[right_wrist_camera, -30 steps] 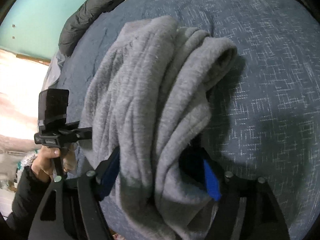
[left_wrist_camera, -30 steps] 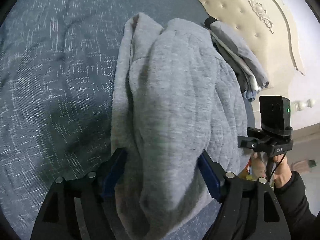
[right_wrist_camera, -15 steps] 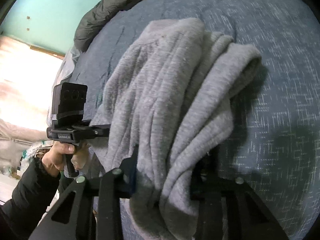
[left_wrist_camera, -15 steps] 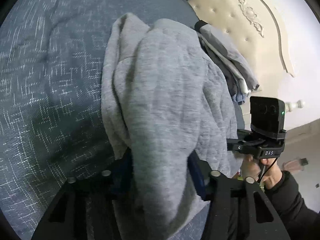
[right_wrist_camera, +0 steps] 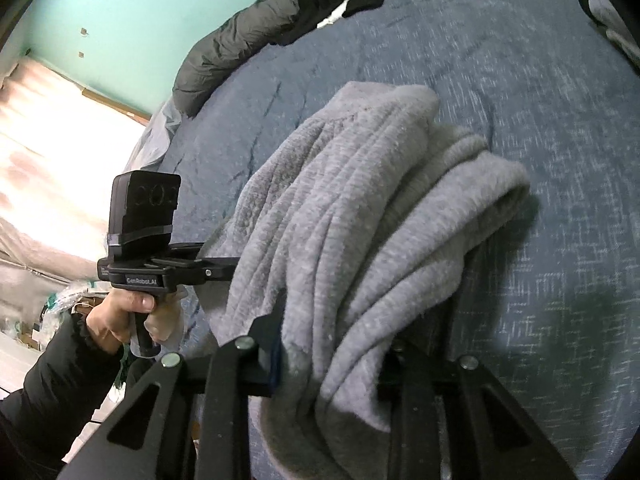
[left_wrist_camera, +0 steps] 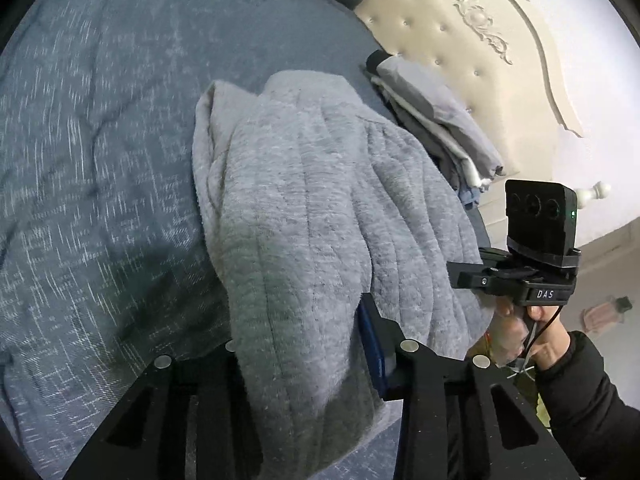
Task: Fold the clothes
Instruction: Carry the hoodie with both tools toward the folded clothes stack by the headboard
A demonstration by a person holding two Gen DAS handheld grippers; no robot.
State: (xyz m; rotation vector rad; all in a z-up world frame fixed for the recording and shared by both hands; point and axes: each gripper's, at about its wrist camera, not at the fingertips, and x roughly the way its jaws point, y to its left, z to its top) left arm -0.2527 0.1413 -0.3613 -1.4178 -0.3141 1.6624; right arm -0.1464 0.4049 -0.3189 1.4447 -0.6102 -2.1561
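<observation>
Right at the near edge of the left wrist view, the left gripper [left_wrist_camera: 298, 344] is clenched on a thick bunch of the grey fleece garment [left_wrist_camera: 312, 216]; its jaws have just been closing, and the cloth now fills the whole gap, hiding one pad while the blue pad [left_wrist_camera: 370, 344] on the other side presses into the fleece. Likewise the right gripper [right_wrist_camera: 336, 354] grips its own bunched end of the same garment [right_wrist_camera: 360, 208], jaws having just narrowed, cloth packed between them and spilling down past the fingers. A second ago both pairs of fingers stood wide around the fabric, with space showing beside it; now they pinch it tight. The garment also hangs higher than before: its near end is raised off the blue-grey bedspread [left_wrist_camera: 100, 160], and only its far folds trail down toward the cover.

Each view shows the other hand gripping its tool's handle, a dark sleeve behind it: the right hand [left_wrist_camera: 536, 320] in the left view, the left hand [right_wrist_camera: 116, 316] in the right. Farther off, a stack of folded clothes [left_wrist_camera: 436, 128] lies at the bed's edge before the cream tufted headboard [left_wrist_camera: 460, 32]. In the right view, a dark padded jacket [right_wrist_camera: 240, 40] lies at the bed's far side against a teal wall [right_wrist_camera: 120, 12].
</observation>
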